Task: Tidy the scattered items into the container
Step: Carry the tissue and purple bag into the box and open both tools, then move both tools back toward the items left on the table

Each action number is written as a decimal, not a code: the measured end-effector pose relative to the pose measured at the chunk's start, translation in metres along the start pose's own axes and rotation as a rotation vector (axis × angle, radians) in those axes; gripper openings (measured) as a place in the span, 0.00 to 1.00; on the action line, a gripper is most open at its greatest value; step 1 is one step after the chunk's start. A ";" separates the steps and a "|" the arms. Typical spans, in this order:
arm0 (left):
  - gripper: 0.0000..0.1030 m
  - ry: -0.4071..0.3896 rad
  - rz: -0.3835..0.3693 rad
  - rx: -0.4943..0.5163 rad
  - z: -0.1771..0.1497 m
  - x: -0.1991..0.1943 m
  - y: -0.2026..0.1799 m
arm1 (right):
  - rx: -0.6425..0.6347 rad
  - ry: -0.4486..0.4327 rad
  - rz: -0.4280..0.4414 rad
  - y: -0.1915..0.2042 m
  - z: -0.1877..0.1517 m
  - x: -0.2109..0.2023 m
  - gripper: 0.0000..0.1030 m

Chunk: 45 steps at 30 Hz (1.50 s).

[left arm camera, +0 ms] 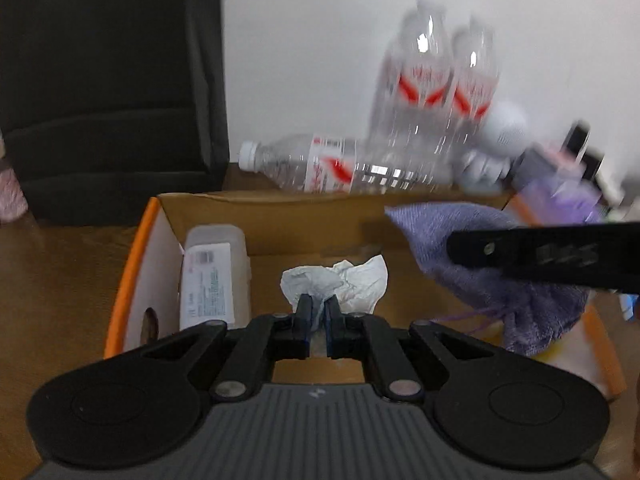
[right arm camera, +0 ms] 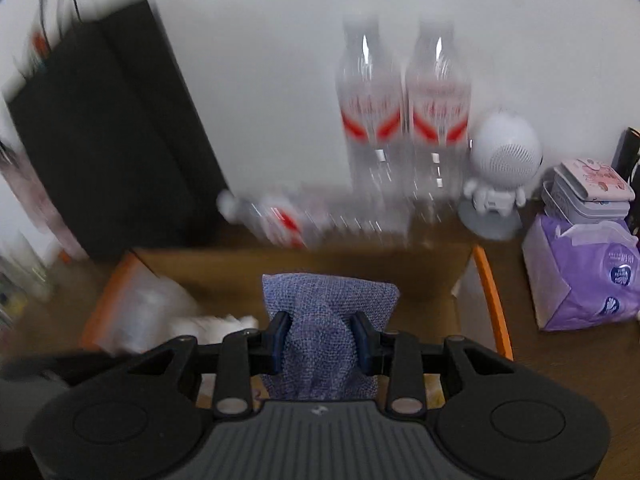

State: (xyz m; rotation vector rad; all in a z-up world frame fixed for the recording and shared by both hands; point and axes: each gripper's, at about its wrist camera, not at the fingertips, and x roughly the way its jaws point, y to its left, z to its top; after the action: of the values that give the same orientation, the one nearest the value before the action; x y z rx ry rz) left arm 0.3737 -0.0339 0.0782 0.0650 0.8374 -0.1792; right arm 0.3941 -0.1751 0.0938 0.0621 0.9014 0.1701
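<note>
The purple cloth [right arm camera: 328,320] hangs at the frame's lower centre, pinched in our right claw [right arm camera: 320,340] above the cardboard box [right arm camera: 486,280]. Our left claw [left arm camera: 316,316] is clamped on crumpled tissue [left arm camera: 340,280] over the box floor. We should lower both well inside the walls, then let go, clear of the plastic container [left arm camera: 216,268] at left.

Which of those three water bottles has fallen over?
The bottle nearest the cardboard box: this lying bottle rests on its side, white cap pointing left, while the two standing bottles stay upright behind it.
</note>
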 end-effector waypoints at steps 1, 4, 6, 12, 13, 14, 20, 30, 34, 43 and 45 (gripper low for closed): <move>0.07 0.010 0.020 0.008 0.000 0.005 0.000 | -0.016 0.019 -0.026 0.001 -0.003 0.009 0.32; 0.08 0.046 0.056 -0.005 0.000 0.020 0.003 | -0.047 0.031 -0.110 0.002 -0.003 0.024 0.32; 0.08 0.065 0.052 -0.002 -0.005 0.024 0.006 | -0.046 0.053 -0.099 0.002 -0.002 0.027 0.33; 0.30 0.036 0.006 -0.085 0.001 0.004 0.016 | 0.058 0.125 0.091 -0.012 0.010 0.016 0.45; 0.36 0.021 0.004 -0.072 0.002 -0.005 0.016 | 0.099 0.106 0.127 -0.017 0.013 0.007 0.56; 0.44 0.003 0.007 -0.062 0.004 -0.015 0.015 | 0.131 0.087 0.158 -0.020 0.016 -0.003 0.61; 0.81 -0.055 0.061 -0.032 0.014 -0.070 0.013 | 0.142 0.045 0.131 -0.022 0.023 -0.060 0.72; 0.99 -0.030 0.099 -0.115 0.012 -0.156 0.014 | 0.060 0.085 -0.003 -0.007 0.003 -0.142 0.78; 1.00 -0.104 0.094 -0.125 0.020 -0.211 0.007 | 0.050 -0.004 -0.014 0.002 0.005 -0.201 0.87; 1.00 -0.290 0.091 -0.088 -0.016 -0.265 -0.012 | 0.014 -0.155 0.011 0.013 -0.038 -0.250 0.90; 1.00 -0.348 0.084 -0.080 -0.034 -0.265 -0.013 | 0.005 -0.165 0.013 0.012 -0.057 -0.245 0.90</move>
State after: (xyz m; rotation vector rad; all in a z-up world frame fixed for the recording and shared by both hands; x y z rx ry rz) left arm 0.1726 -0.0071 0.2525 -0.0066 0.4934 -0.0737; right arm 0.1990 -0.2071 0.2498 0.0860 0.7374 0.1725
